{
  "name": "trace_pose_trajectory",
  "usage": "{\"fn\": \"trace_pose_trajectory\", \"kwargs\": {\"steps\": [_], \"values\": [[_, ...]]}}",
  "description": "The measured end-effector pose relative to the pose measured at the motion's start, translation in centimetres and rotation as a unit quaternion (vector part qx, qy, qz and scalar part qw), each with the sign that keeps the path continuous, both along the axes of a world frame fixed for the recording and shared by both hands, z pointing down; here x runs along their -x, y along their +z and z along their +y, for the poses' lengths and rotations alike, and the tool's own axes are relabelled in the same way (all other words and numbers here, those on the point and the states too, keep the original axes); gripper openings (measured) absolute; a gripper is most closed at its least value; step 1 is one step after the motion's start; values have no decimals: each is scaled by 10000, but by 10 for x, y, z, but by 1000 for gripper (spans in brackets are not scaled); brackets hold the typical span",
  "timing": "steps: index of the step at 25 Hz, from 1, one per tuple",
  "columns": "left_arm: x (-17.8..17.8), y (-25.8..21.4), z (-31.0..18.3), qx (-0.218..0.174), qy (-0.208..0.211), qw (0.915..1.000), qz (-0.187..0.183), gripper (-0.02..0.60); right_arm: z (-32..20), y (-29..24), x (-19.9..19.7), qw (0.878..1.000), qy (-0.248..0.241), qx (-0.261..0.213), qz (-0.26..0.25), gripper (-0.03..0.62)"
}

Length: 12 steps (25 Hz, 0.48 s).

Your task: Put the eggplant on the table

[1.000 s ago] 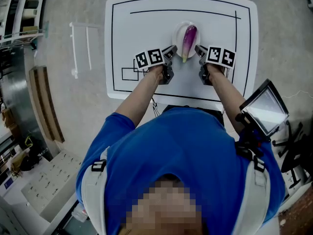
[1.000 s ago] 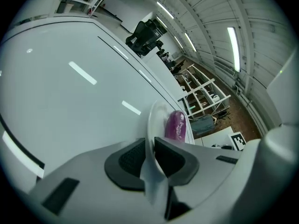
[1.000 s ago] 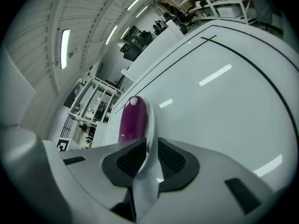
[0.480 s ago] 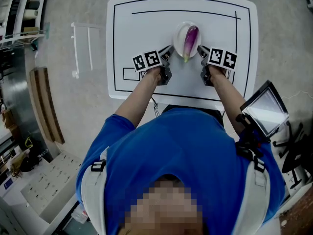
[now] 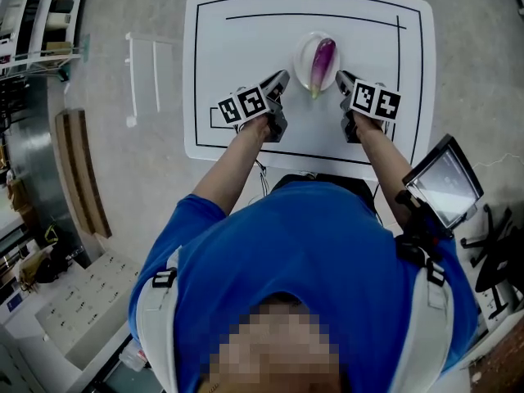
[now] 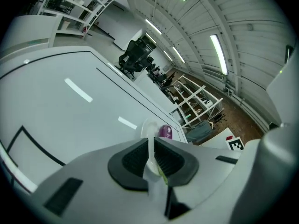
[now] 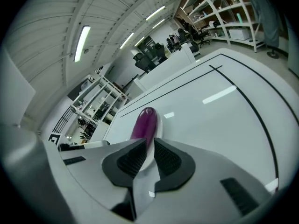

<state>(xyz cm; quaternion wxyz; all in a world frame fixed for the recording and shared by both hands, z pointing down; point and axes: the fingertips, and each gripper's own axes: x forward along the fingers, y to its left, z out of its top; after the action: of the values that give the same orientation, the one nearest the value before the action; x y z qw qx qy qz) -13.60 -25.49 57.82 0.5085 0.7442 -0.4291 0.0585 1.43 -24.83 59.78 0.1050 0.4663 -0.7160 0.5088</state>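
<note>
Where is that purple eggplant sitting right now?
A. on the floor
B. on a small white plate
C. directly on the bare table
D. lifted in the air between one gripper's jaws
B: the eggplant lies on the white plate, which rests on the table.

Purple eggplant, white plate, black-lined white table

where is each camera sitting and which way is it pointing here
Head view: on the person's head, facing steeply down at the table; blue shirt, forearms, left gripper and right gripper show.
Left gripper view: on the left gripper, facing along its jaws, shut on the plate rim, toward the eggplant; its jaws show.
Right gripper view: on the right gripper, facing the plate from the opposite side; its jaws, shut on the rim, show.
Shared: all three see plate and eggplant.
</note>
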Motion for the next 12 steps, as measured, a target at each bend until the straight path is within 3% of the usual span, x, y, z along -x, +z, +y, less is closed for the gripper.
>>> {"fn": "trace_pose_trajectory", "kwargs": {"steps": [4, 12], "values": [[3, -15, 9, -255, 28, 9997, -9, 8, 10, -19, 2, 9995, 12, -315, 78, 49], [-3, -41, 40, -630, 255, 9976, 120, 8, 50, -46, 1, 9973, 80, -698, 205, 30]]}}
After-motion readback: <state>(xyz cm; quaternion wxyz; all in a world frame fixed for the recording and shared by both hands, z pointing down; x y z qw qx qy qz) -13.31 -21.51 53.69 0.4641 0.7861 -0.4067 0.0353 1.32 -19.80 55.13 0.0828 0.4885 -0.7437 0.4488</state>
